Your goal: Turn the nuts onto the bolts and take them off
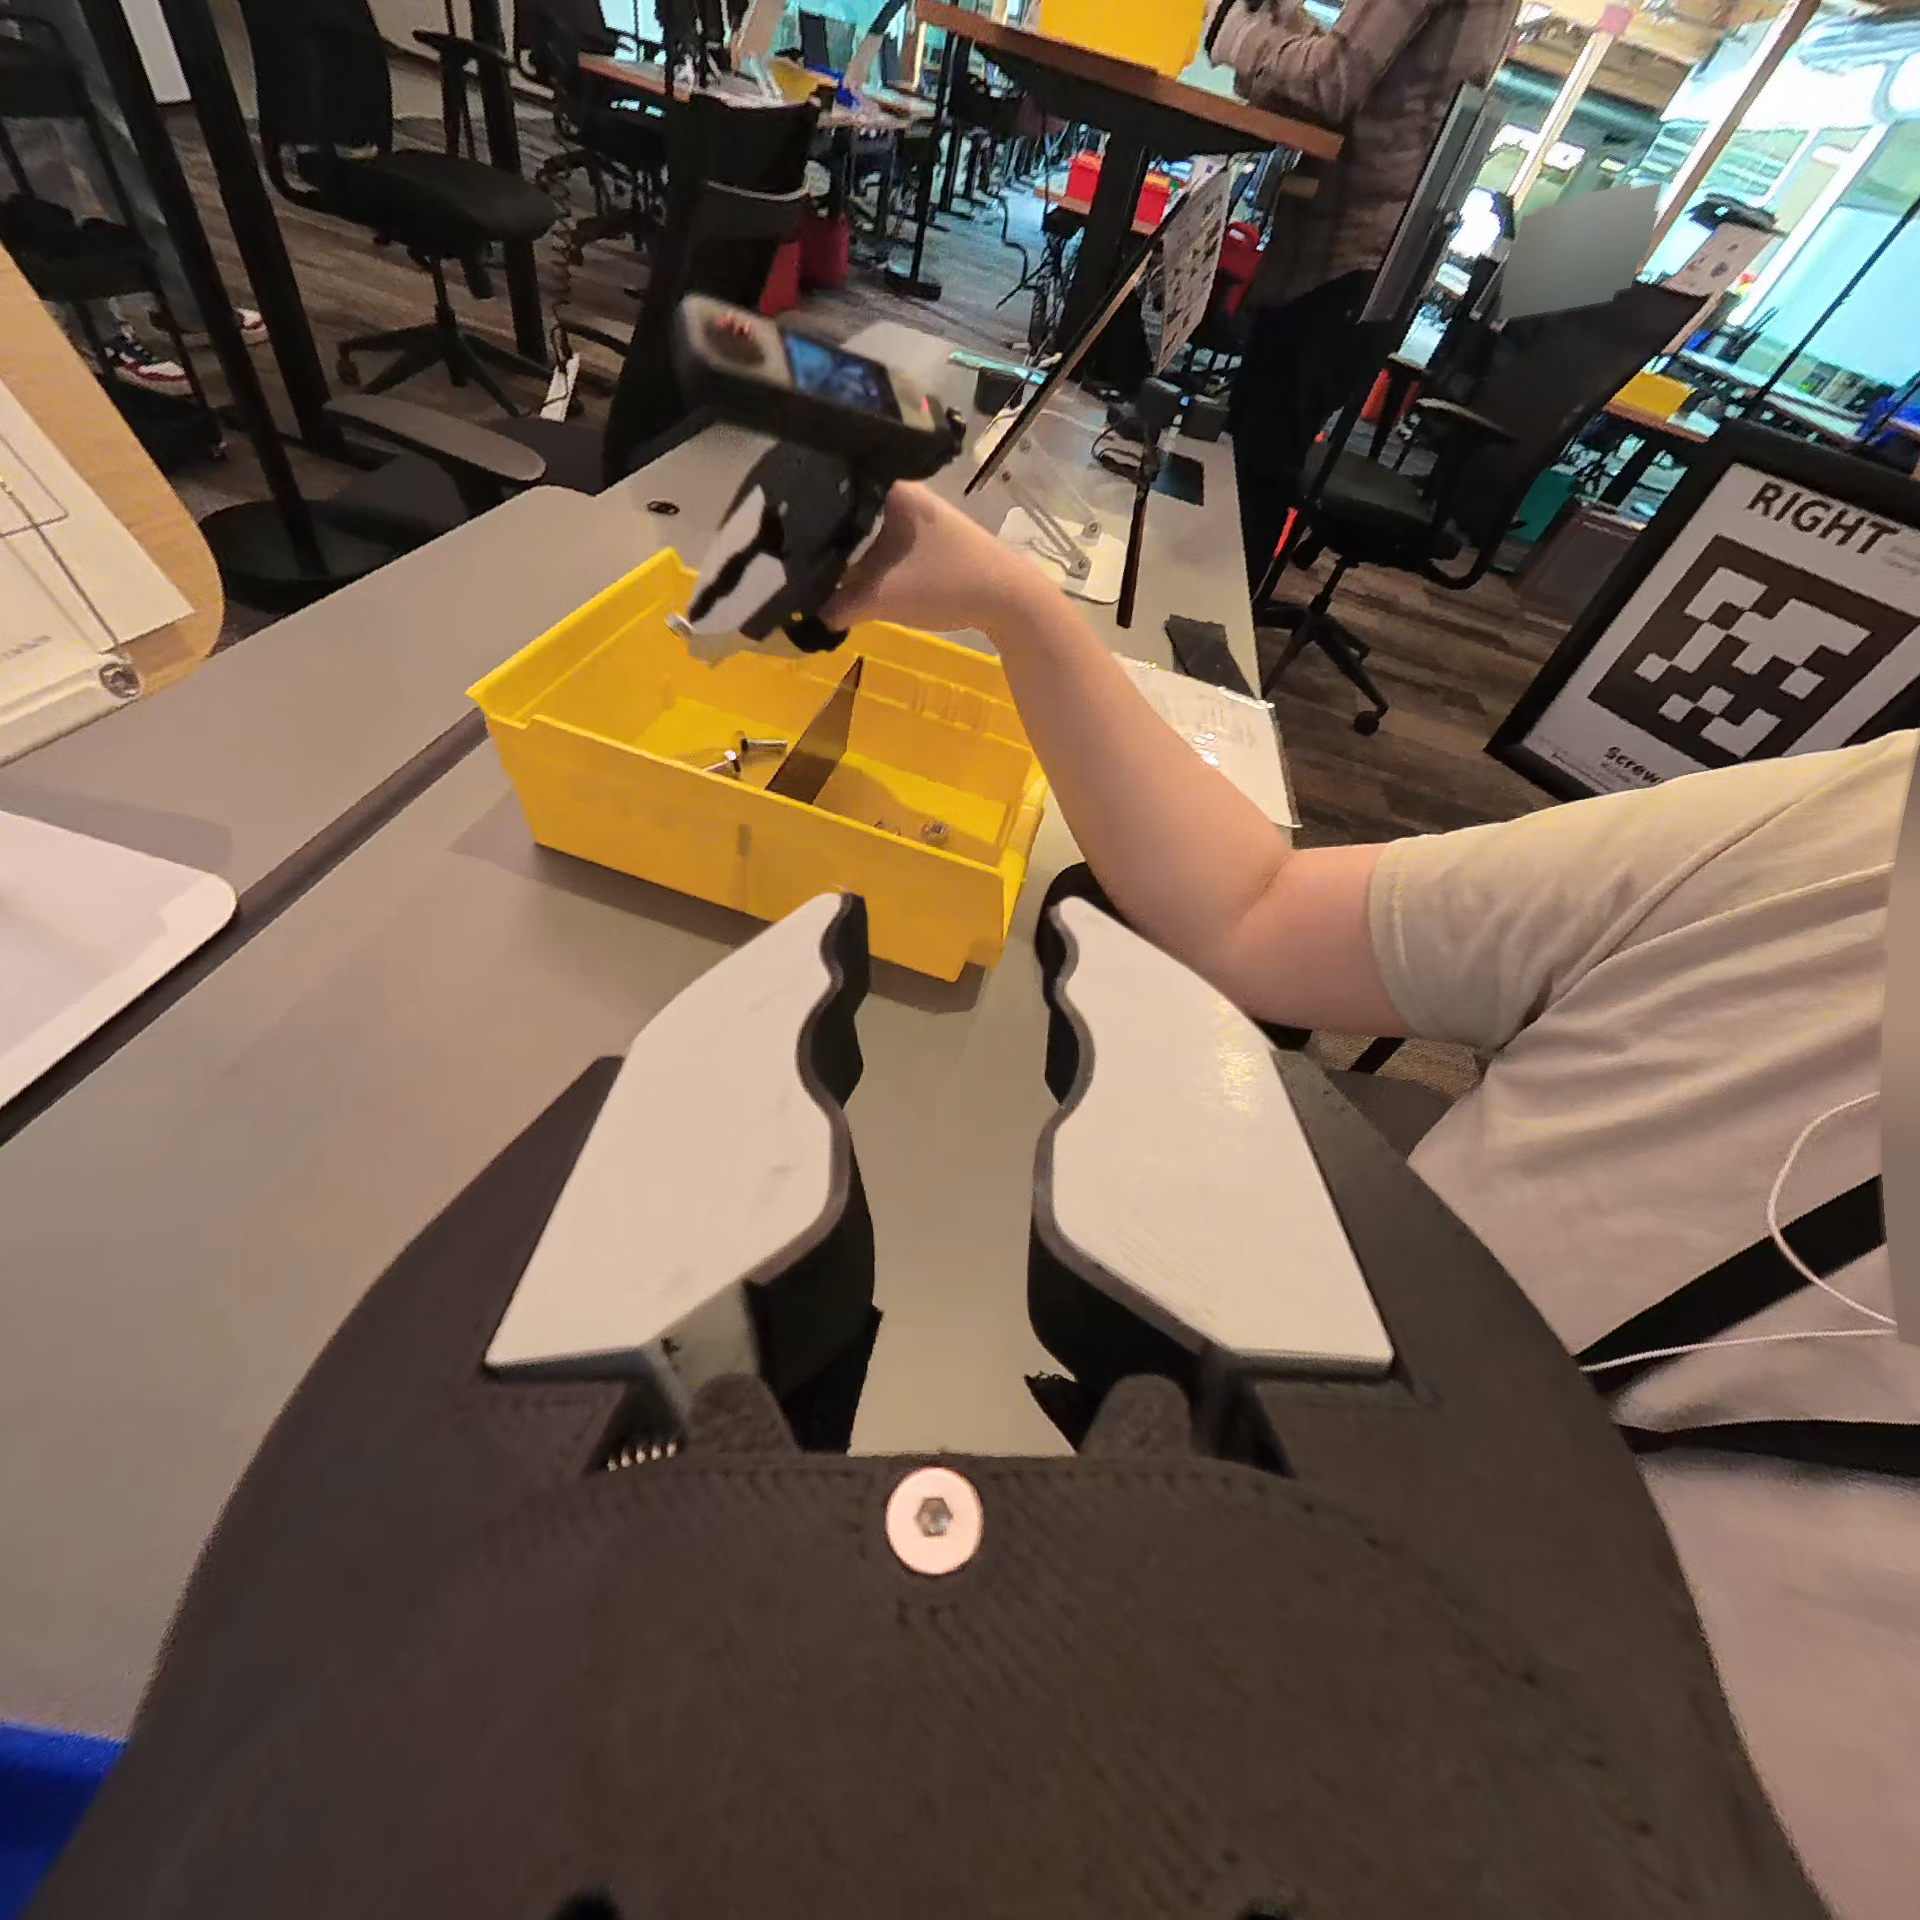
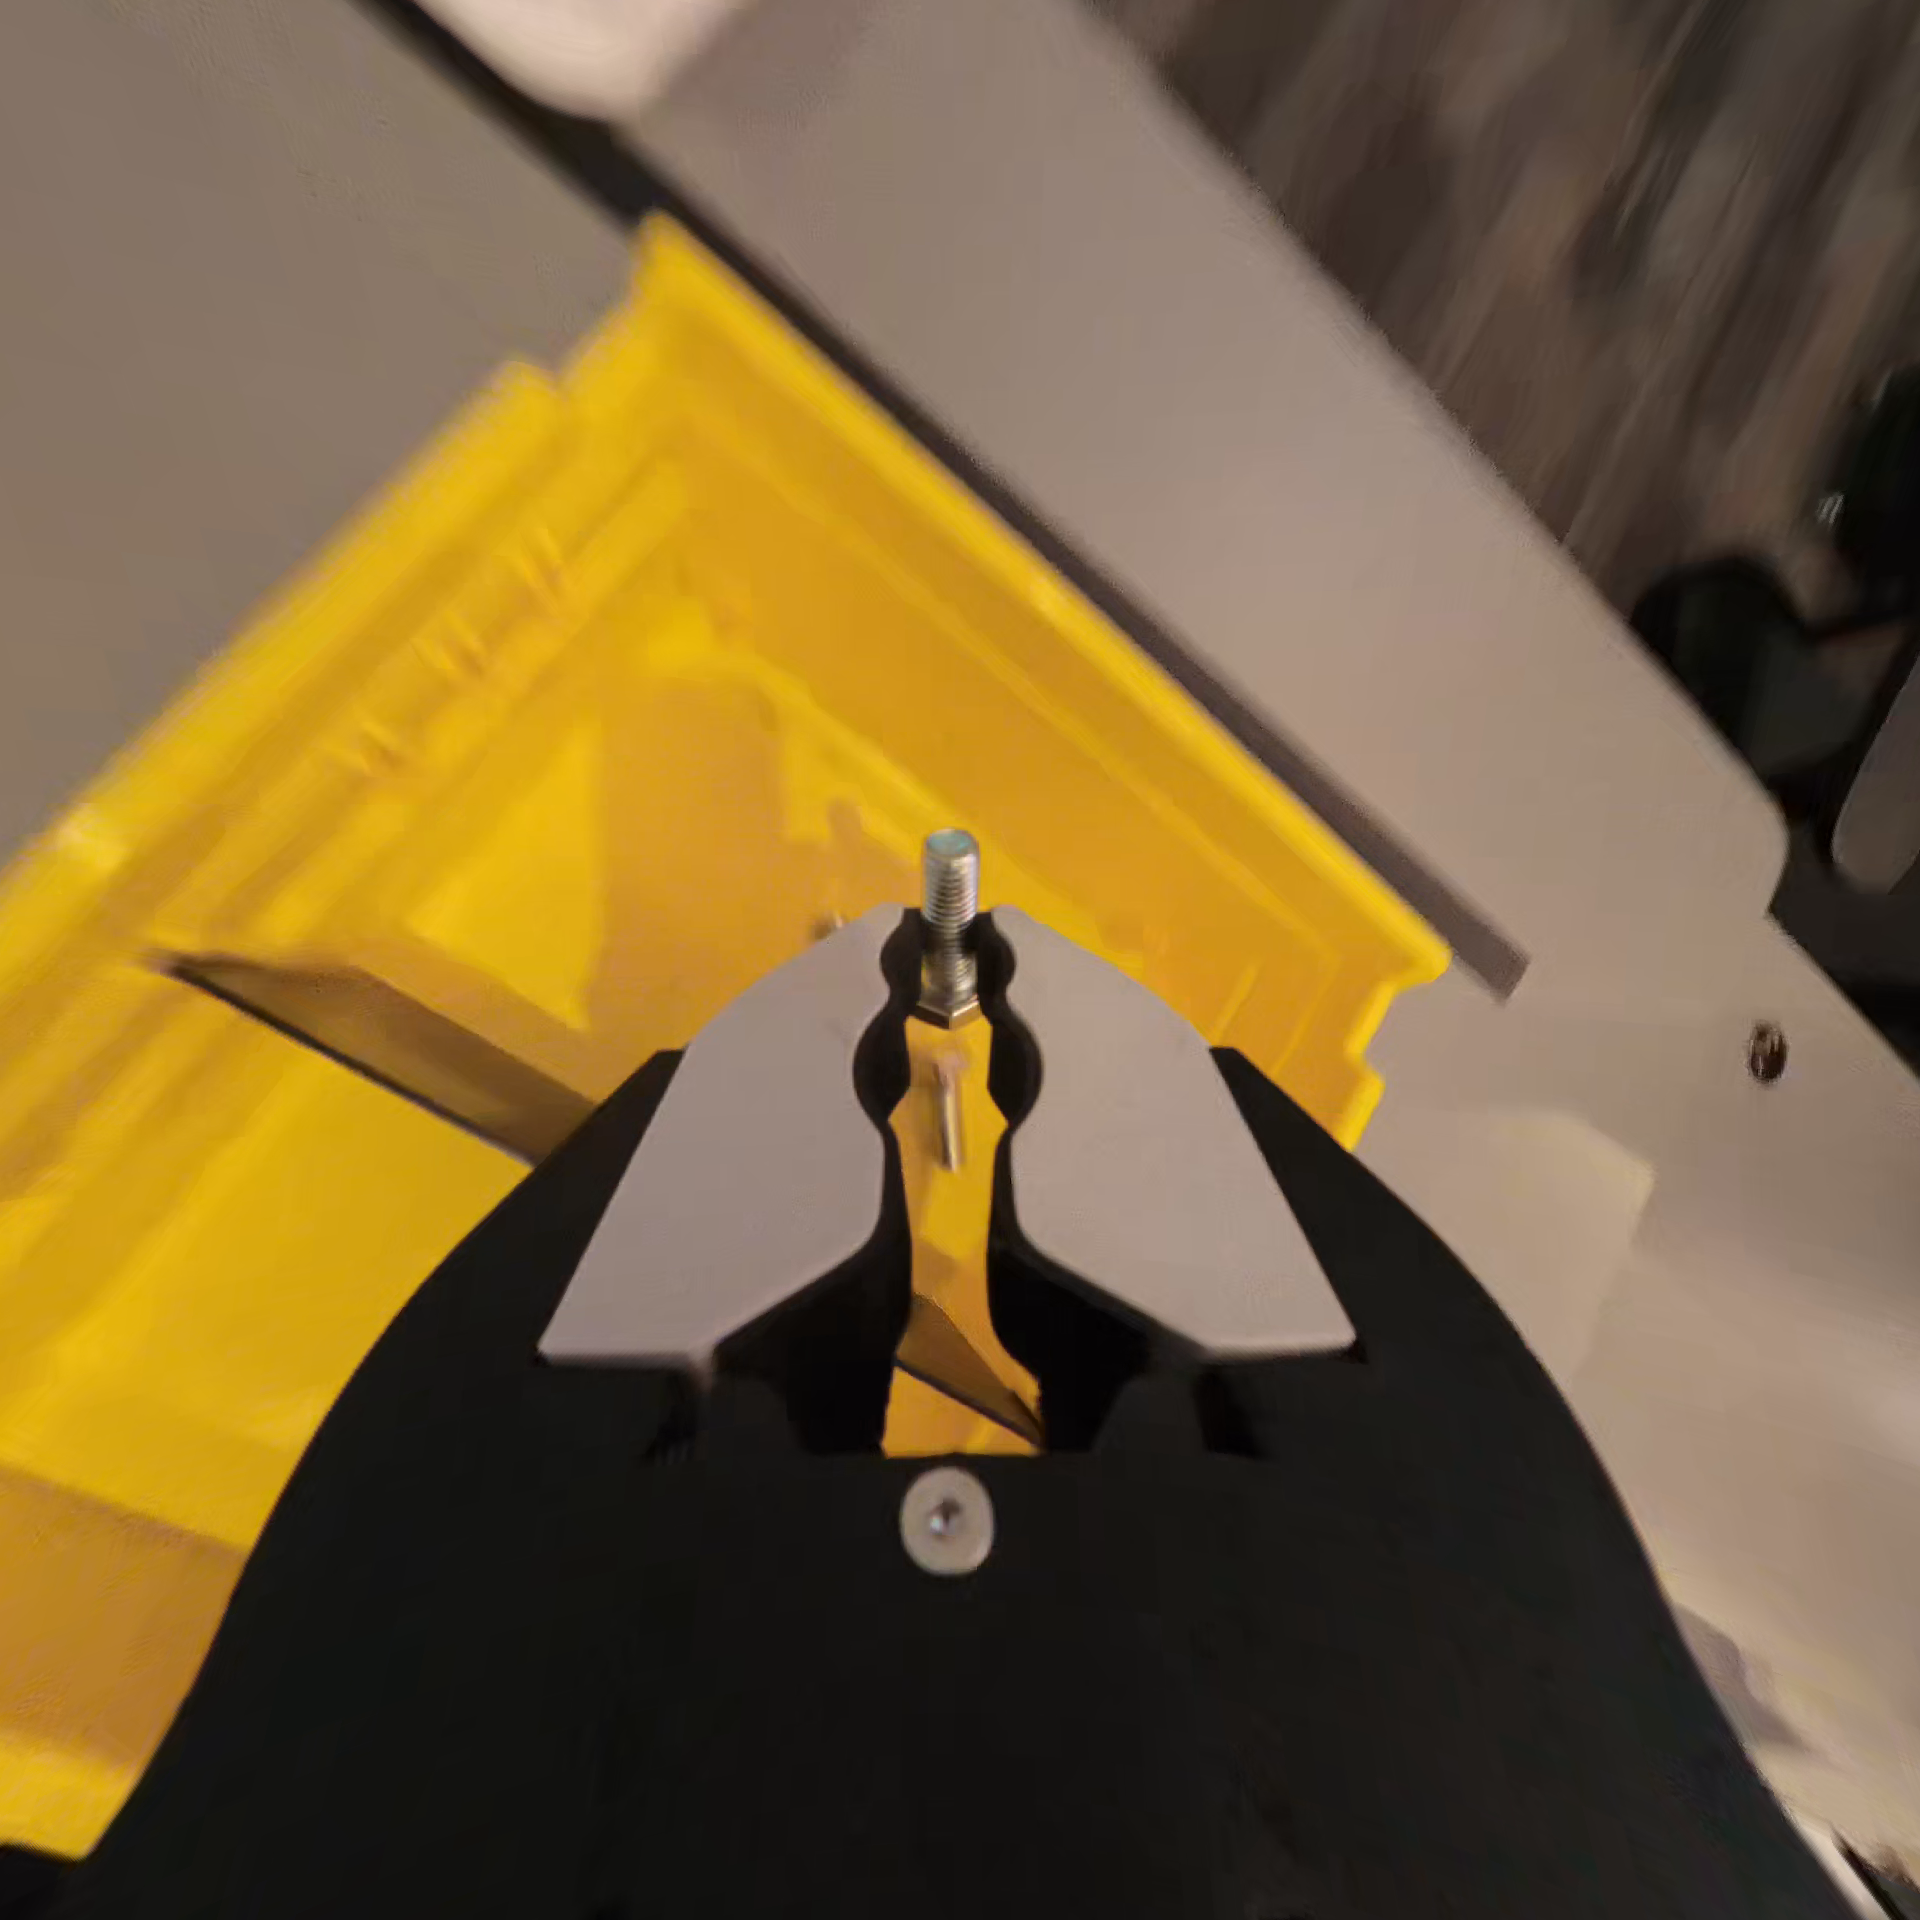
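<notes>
We log one yellow bin on the grey worktop, set back from the near edge with bare surface on its left and in front. A dark divider splits it in two. Left compartment: a few loose bolts by the divider; count unclear, at least two. Right compartment: small nuts, two or so, too small to count surely.

Left gripper: jaws wide apart with nothing between them, low over the worktop just short of the bin's near wall.

Right gripper: above the bin's far-left corner, clear of the rim. Its jaws pinch one bolt near the tips; the threaded end pokes out forward, the hex head sits behind the tips. One more bolt shows below through the gap, lying on the bin floor.

A white sheet lies at the worktop's left edge, well apart from the bin.
</notes>
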